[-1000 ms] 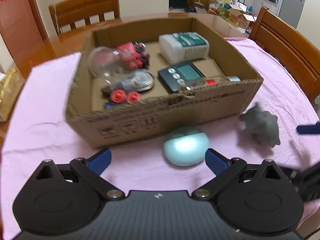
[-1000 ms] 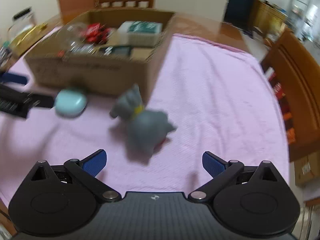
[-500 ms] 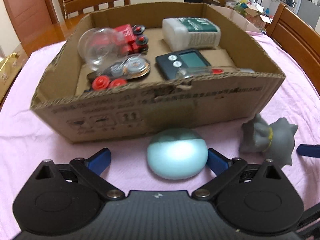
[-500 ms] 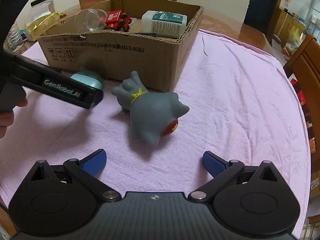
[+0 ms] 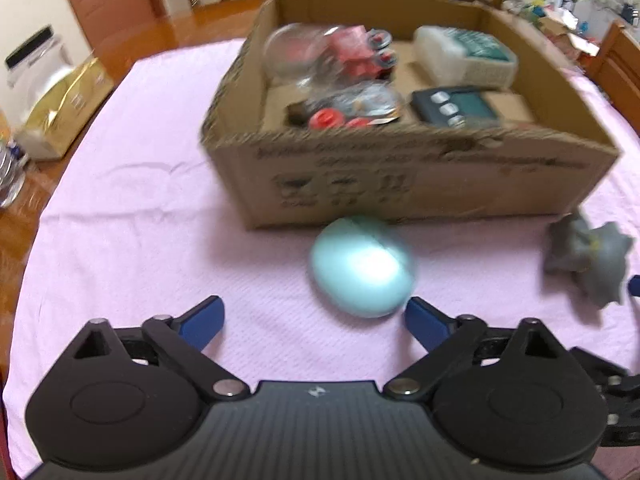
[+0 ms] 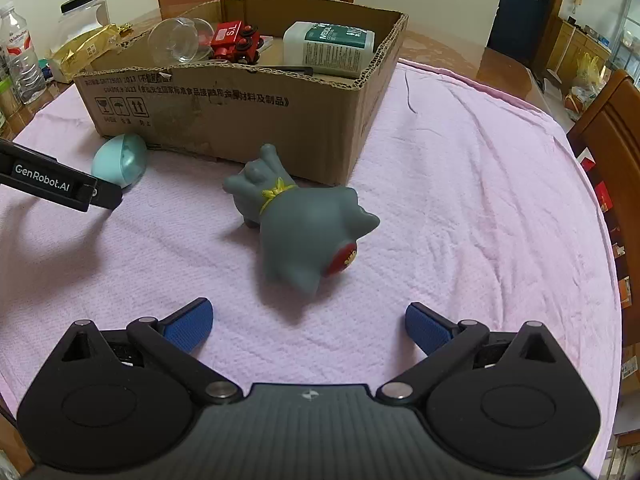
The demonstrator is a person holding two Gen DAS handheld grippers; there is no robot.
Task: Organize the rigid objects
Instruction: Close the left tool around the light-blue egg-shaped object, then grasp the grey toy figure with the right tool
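Observation:
A pale teal egg-shaped case [image 5: 362, 266] lies on the pink cloth in front of the cardboard box [image 5: 400, 184]; it also shows in the right wrist view [image 6: 119, 160]. My left gripper [image 5: 314, 318] is open, with the case just ahead of it, nearer its right finger. A grey rubber toy figure [image 6: 298, 216] lies on its side before the box's near corner [image 6: 344, 120]; it also shows in the left wrist view [image 5: 588, 256]. My right gripper [image 6: 308, 320] is open and empty, just short of the toy.
The box holds a clear glass [image 6: 176, 40], a red toy train [image 6: 234, 40], a white bottle [image 6: 328, 46] and a dark timer [image 5: 456, 106]. A jar [image 6: 82, 16], a gold bag [image 6: 86, 46] and a water bottle [image 6: 22, 60] stand left. A wooden chair [image 6: 608, 136] stands right.
The left gripper has swung left and pulled back a little, so the teal case now sits toward its right finger. The right gripper has moved closer to the grey toy.

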